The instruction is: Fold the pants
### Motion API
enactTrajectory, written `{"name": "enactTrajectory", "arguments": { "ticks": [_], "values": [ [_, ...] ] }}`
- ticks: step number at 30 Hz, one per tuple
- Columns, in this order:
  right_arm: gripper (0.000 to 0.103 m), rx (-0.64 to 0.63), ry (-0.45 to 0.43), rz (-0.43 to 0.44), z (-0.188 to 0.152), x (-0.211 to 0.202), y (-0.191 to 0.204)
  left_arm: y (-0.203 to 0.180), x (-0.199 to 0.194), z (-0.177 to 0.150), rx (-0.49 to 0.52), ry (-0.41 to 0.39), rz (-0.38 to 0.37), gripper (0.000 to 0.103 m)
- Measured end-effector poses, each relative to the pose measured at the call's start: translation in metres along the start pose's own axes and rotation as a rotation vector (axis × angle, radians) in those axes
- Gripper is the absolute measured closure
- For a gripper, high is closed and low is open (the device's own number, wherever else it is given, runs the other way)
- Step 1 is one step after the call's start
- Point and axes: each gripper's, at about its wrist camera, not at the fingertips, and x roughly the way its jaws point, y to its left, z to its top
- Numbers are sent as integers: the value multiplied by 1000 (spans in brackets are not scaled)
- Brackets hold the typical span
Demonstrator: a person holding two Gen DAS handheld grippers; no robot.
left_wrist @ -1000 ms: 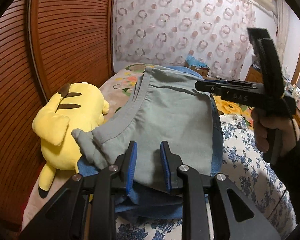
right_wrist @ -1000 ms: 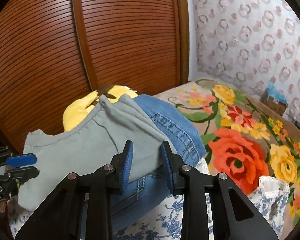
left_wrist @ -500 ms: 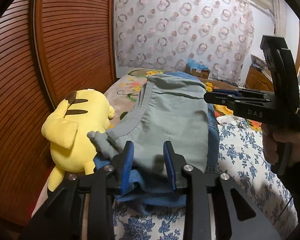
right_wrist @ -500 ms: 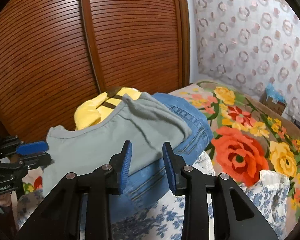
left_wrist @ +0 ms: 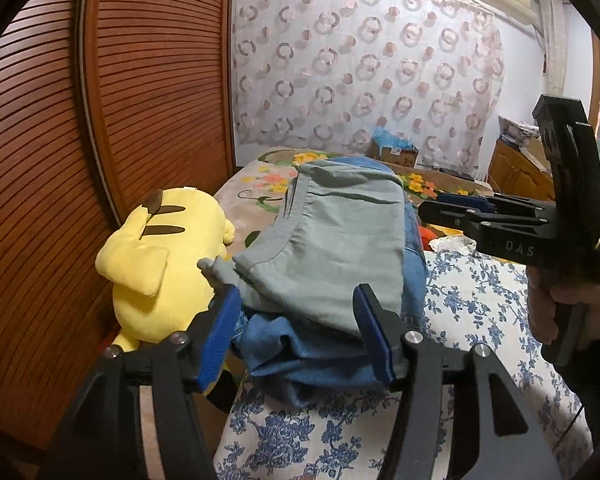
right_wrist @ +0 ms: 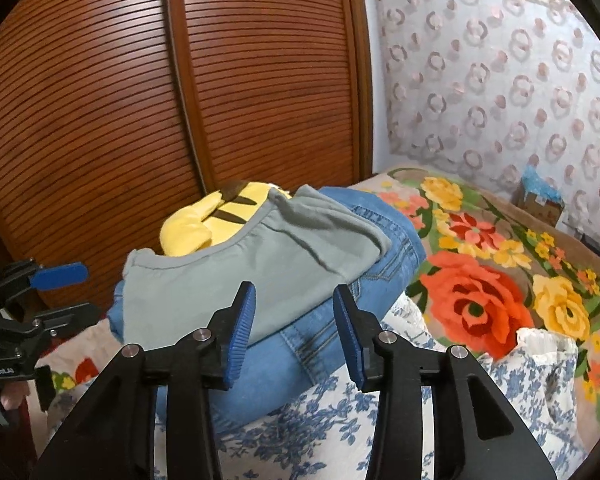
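Both grippers have let go and drawn back: the left gripper [left_wrist: 296, 330] has just spread wide, the right gripper [right_wrist: 296, 332] partway, and the folded grey pants [left_wrist: 328, 248] lie ahead, untouched.

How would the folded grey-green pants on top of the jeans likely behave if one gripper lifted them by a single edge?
The grey-green pants look like thin, soft cloth with creases, so they would probably droop and unfold. They seem light, resting loosely on the folded jeans, so a push may slide them off. The loose flap near the yellow plush toy would likely dangle.
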Motion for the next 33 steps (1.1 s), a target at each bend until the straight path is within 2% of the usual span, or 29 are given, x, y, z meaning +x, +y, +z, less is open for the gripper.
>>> {"name": "enactTrajectory", "arguments": {
  "ticks": [10,13,19,24,30,33],
  "values": [
    [53,11,-21,-22,-9,-19,9,-6,-10,-11,9,22,39,44],
    [51,16,-21,-34,-13,-22,13,-8,-13,-16,3,21,0,44],
    [47,35,-16,-47,-25,-32,17,-11,-19,-20,-6,15,-6,43],
    [37,51,-20,-74,-32,-41,21,-12,-23,-24,-8,16,4,43],
    [22,60,-16,-112,-42,-53,29,-16,-31,-29,1,13,-13,43],
    [17,64,-20,-124,-47,-62,34,-20,-35,-31,8,8,-24,43]
  ]
}}
